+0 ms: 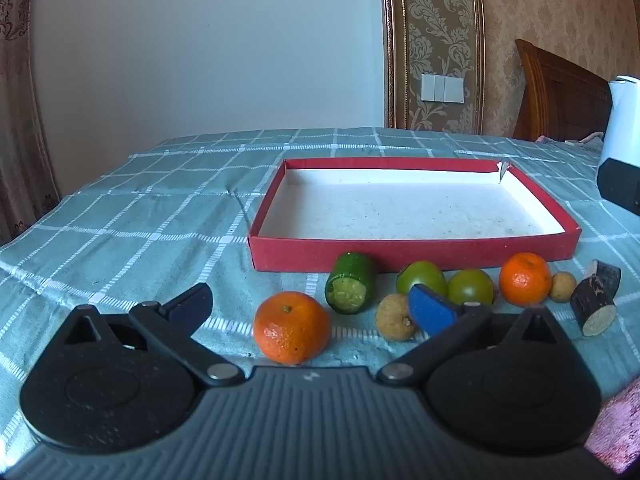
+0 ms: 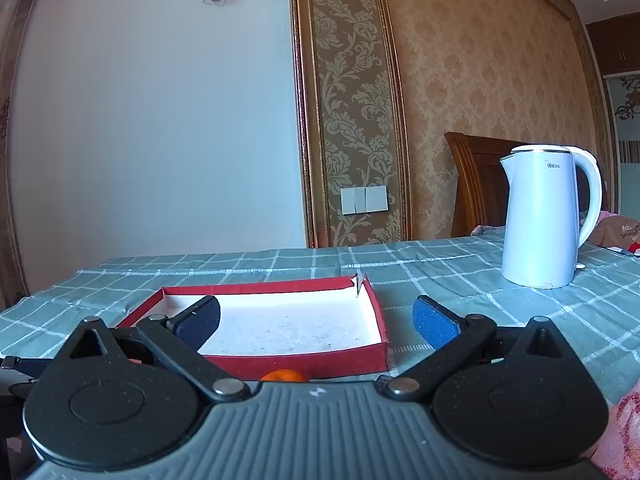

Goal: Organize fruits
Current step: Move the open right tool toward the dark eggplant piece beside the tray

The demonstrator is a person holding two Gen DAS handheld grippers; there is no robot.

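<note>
Desk (image 1: 120, 216): covered by a teal checked cloth; carries every item, largest at the back.
Kettle (image 2: 548, 216): white, upright, well to the right of the tray; not part of the sorting.
Tray (image 1: 412, 254): shallow red box with white floor, nothing inside; probably the destination, since the fruits lie along its near wall.
Fruit row: near mandarin (image 1: 292, 326) closest to the left camera; cut green piece (image 1: 352, 282) with its cut face toward the camera; two green fruits (image 1: 470, 286) side by side; far mandarin (image 1: 525, 279); dark cut stub (image 1: 595, 302) at the right end; two small tan fruits (image 1: 394, 317) among them. All lie loose outside the tray, so sorting appears not yet begun.
Left gripper (image 1: 310, 306): jaws spread wide, holding nothing, touching nothing; the near mandarin sits between them, a likely first pick.
Right gripper (image 2: 316, 320): jaws equally wide, holding nothing, raised before the tray; one orange top (image 2: 285, 376) shows under the body.
</note>
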